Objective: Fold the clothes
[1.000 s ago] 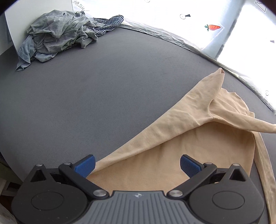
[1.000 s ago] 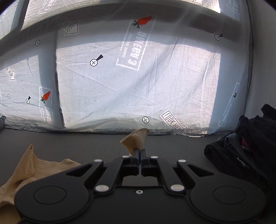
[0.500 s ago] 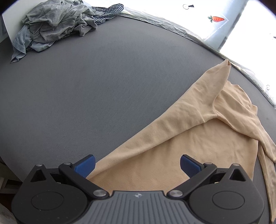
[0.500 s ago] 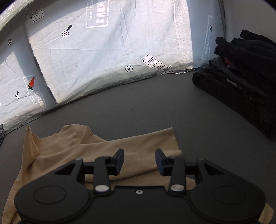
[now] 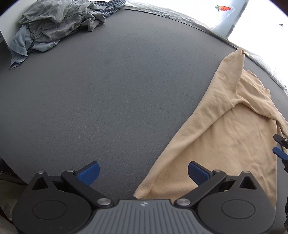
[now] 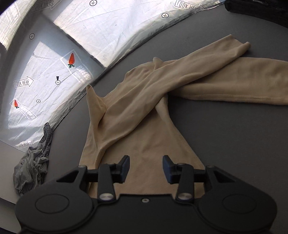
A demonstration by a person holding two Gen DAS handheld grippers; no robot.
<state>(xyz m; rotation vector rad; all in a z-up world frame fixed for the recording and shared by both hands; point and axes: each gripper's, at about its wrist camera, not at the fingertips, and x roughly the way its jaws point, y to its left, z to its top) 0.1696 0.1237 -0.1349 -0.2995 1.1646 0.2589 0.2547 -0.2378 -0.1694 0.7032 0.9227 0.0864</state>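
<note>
A tan long-sleeved top (image 5: 232,136) (image 6: 136,126) lies spread on the dark grey table (image 5: 117,90), both sleeves folded across its body. My left gripper (image 5: 144,171) hovers open over the garment's near left corner, nothing between its blue pads. My right gripper (image 6: 145,166) stands open above the garment's lower part, its jaws empty. A blue fingertip (image 5: 279,154) of the right gripper shows at the right edge of the left wrist view.
A heap of grey and checked clothes (image 5: 54,27) (image 6: 34,165) sits at the far corner of the table. Dark clothing (image 6: 257,9) lies at the other far end. A white sheet with carrot prints (image 6: 72,59) hangs past the table's edge.
My right gripper let go of the tan sleeve, opened, and swung down over the garment. The sleeve now lies across the top. My left gripper slid left, toward the garment's corner.
</note>
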